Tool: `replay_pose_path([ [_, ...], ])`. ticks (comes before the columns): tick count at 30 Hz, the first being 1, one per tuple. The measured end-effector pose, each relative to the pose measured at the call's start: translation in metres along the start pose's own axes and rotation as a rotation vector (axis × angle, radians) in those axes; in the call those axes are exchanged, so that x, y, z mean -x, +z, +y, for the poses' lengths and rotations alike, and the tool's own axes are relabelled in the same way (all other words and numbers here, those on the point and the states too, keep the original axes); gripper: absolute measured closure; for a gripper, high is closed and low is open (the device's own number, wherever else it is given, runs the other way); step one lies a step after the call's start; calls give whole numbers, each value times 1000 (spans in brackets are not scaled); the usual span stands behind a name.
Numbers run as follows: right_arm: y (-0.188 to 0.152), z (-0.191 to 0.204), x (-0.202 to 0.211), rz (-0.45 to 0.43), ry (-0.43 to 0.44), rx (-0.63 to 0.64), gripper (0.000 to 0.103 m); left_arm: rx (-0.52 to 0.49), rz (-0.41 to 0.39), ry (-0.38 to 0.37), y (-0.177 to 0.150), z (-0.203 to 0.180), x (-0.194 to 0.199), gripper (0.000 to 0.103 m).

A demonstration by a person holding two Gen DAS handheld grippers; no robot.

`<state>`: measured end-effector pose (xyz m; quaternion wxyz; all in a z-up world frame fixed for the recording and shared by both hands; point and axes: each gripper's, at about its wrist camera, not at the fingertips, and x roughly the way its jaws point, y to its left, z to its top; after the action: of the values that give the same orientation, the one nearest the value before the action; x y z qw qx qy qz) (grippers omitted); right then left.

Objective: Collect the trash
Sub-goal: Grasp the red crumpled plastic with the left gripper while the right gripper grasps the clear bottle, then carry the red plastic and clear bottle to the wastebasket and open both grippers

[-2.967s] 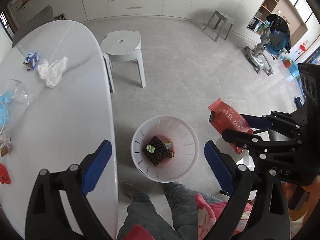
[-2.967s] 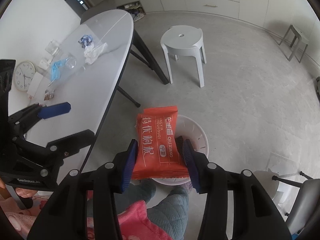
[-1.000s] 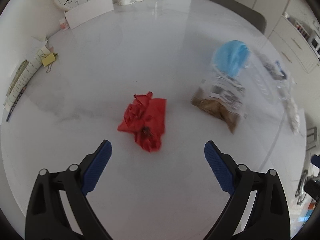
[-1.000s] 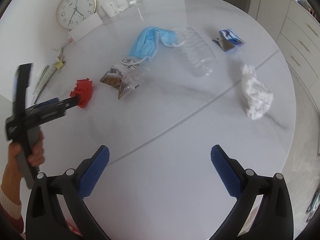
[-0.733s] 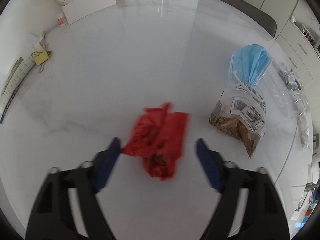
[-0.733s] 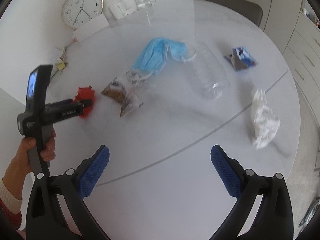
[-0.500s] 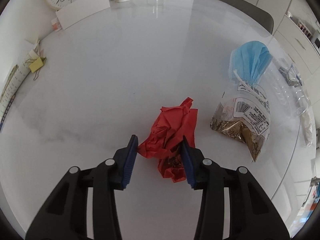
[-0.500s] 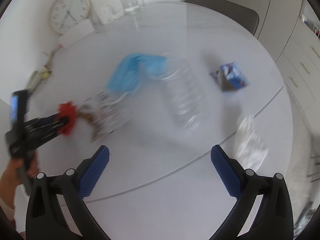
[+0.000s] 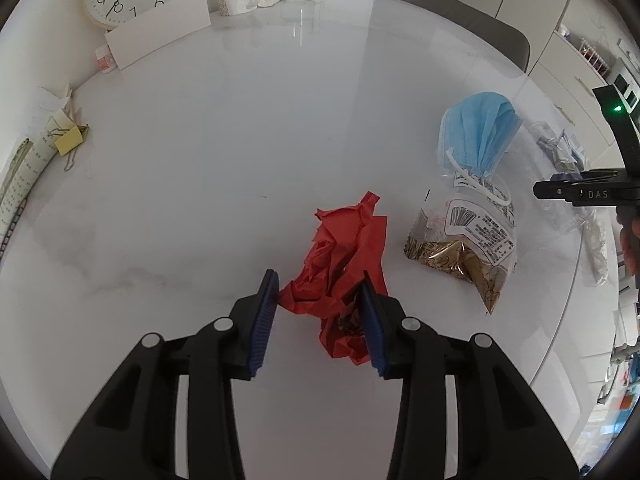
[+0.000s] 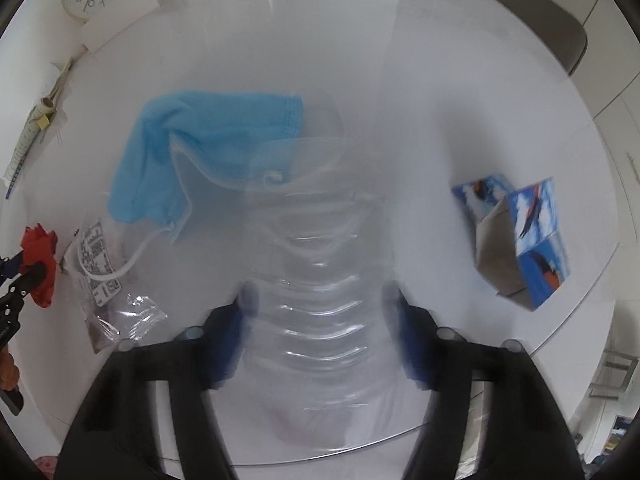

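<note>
The crumpled red paper [image 9: 347, 268] lies near the middle of the white worktop [image 9: 224, 152] — a creased, glossy wad with torn, pointed corners and a dark smudge at its near end. The left gripper [image 9: 320, 312] has its blue-padded jaws pinching the wad's near half, the pads pressing into the folds on both sides.

Just beside the wad, to its right, lies a clear snack bag [image 9: 468, 240] with a printed white label and brown crumbs gathered at its lower corner. A pleated blue face mask [image 9: 480, 128] rests against the bag's far end, its white ear loop trailing over the bag.

Further toward the worktop's right edge lies a clear ribbed plastic bottle [image 10: 316, 288], crushed and lying lengthwise, its far end touching the mask. The right gripper [image 10: 320, 300] straddles the bottle; its jaws have just been closing, and they are blurred — the bottle sits between them, but I cannot tell whether the pads press on it.

Nearer the right edge, apart from the bottle, sits a flattened blue-and-white carton [image 10: 520, 236] with a grey inner face showing.
</note>
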<state>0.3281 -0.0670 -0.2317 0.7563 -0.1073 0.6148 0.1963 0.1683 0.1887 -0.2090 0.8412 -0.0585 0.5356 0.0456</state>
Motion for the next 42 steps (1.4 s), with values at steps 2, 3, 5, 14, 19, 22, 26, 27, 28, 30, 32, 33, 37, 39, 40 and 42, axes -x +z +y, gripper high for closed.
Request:
replay_pose_path([
  [2,-6,-4,9,-21,11,-16,40,6,-1,-8,-1,1,3,64],
  [3,-10,-6,14,-31,13,-23,40,6,1,-9,-1,1,5,64],
  [5,-21,-8,27,-53,26,-42,40,1,1,-5,-2,0,12,64],
  [14,-111,-5,110,-175,117,-147,39,-90,-47,-19,-15,-40,80,64],
  [19,-184,1,149,-210,151,-205,39,-183,-67,-77,-38,-92,124,64],
  [22,-233,3,173,-227,150,-232,39,-257,-76,-124,-58,-131,143,64],
  [26,-295,2,196,-239,113,-271,39,-358,-58,-207,-89,-182,161,64],
  [27,-308,-1,200,-241,103,-284,39,-384,-47,-235,-98,-198,164,64],
  [28,-327,-5,206,-244,93,-303,39,-413,-37,-258,-108,-213,167,64],
  [30,-349,-11,210,-249,84,-333,39,-465,-23,-292,-124,-238,171,64],
  [32,-376,-18,216,-256,67,-368,39,-511,-12,-313,-138,-259,173,64],
  [33,-387,-22,217,-257,53,-384,39,-539,-5,-328,-147,-271,174,64],
  [37,-429,-38,223,-258,32,-453,39,-614,17,-358,-174,-305,177,64],
  [39,-448,-45,226,-259,22,-480,39,-647,22,-369,-186,-321,180,64],
  [40,-458,-49,227,-259,14,-496,39,-664,26,-374,-190,-328,181,64],
  [42,-473,-56,228,-262,8,-523,39,-702,38,-383,-202,-344,181,63],
])
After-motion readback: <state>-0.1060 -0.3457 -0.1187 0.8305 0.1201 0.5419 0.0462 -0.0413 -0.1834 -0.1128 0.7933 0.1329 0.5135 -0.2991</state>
